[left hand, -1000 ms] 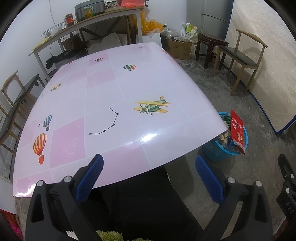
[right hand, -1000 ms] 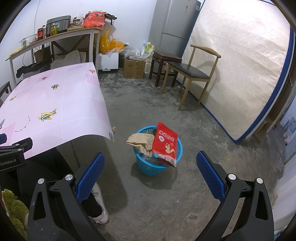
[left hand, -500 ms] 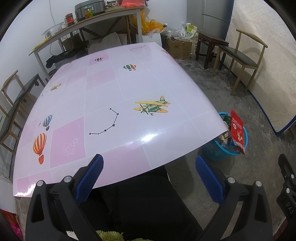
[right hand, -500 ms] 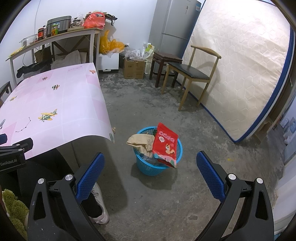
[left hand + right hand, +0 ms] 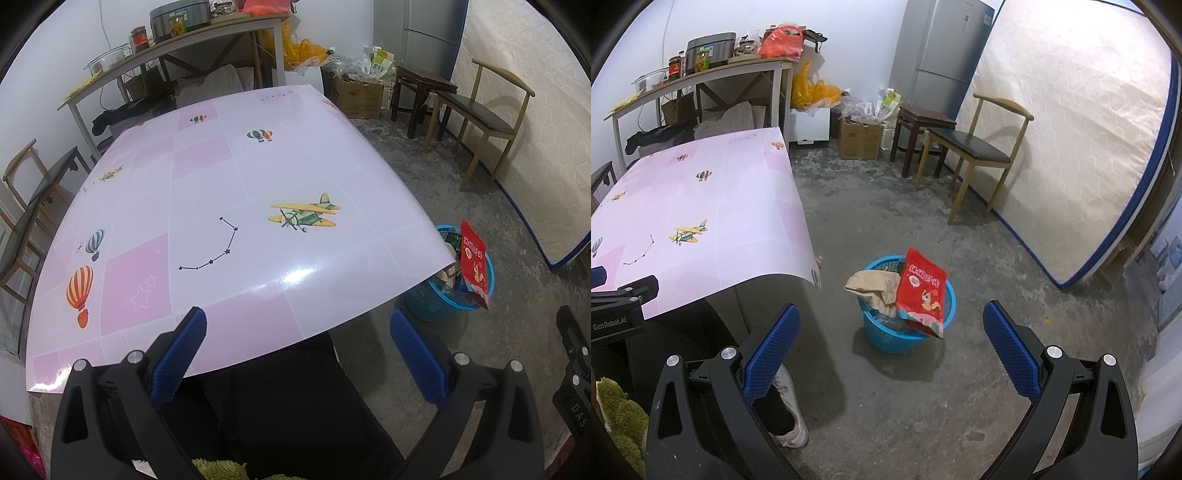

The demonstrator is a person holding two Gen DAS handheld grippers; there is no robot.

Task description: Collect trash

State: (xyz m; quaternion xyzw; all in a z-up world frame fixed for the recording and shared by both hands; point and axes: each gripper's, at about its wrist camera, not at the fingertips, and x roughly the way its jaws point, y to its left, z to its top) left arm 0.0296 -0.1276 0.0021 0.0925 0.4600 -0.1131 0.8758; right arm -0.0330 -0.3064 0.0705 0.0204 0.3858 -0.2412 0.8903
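A blue plastic basket (image 5: pixel 879 338) stands on the concrete floor to the right of the table. A red snack bag (image 5: pixel 921 295) leans over its rim and a crumpled brown paper (image 5: pixel 868 284) hangs over the left side. The basket (image 5: pixel 432 304) and red bag (image 5: pixel 474 264) also show past the table corner in the left wrist view. My right gripper (image 5: pixel 891 349) is open and empty, above and short of the basket. My left gripper (image 5: pixel 298 350) is open and empty over the near edge of the pink table (image 5: pixel 221 184).
A wooden chair (image 5: pixel 975 147), a dark stool (image 5: pixel 919 133) and a mattress (image 5: pixel 1071 129) stand along the right wall. Boxes and bags (image 5: pixel 860 122) crowd the back. A cluttered shelf table (image 5: pixel 166 55) stands behind. The person's shoe (image 5: pixel 790 413) is on the floor.
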